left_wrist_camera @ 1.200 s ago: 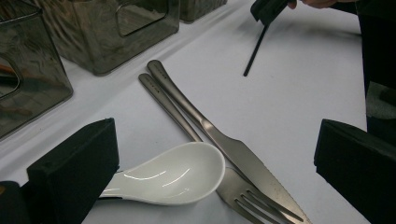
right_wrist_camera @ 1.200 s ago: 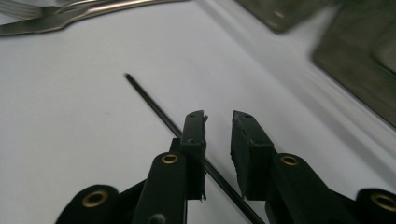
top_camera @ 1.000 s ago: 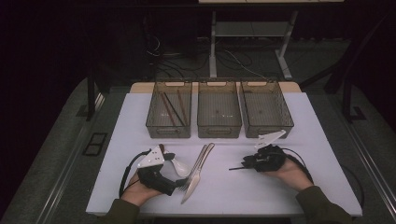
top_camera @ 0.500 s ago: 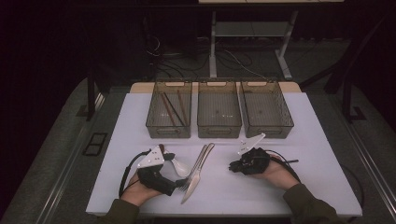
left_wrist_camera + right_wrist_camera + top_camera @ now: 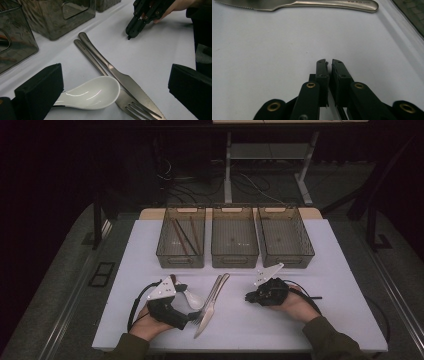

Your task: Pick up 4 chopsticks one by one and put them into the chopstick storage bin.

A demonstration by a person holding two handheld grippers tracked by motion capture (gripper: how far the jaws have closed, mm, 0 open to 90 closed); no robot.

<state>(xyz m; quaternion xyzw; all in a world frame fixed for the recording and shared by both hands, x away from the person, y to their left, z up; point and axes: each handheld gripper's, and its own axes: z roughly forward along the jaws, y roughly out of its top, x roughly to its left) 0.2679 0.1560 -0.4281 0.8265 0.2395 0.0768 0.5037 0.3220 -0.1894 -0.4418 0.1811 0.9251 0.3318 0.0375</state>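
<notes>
My right gripper (image 5: 248,296) rests low over the white table (image 5: 350,285), its jaws all but clenched on nothing; they have just been closing, and in the right gripper view only a thin slit shows between the pads (image 5: 322,70). It points toward the cutlery, a little apart from it. My left gripper (image 5: 115,85) has its jaws spread wide, and the white spoon (image 5: 92,93) lies between them with its handle running in behind one pad (image 5: 40,87); I cannot tell whether that pad touches it. The spoon's bowl lies against the fork (image 5: 132,106), which lies alongside the knife (image 5: 120,75). Beyond stand three dark bins (image 5: 235,257); the leftmost holds brown chopsticks (image 5: 181,239).
</notes>
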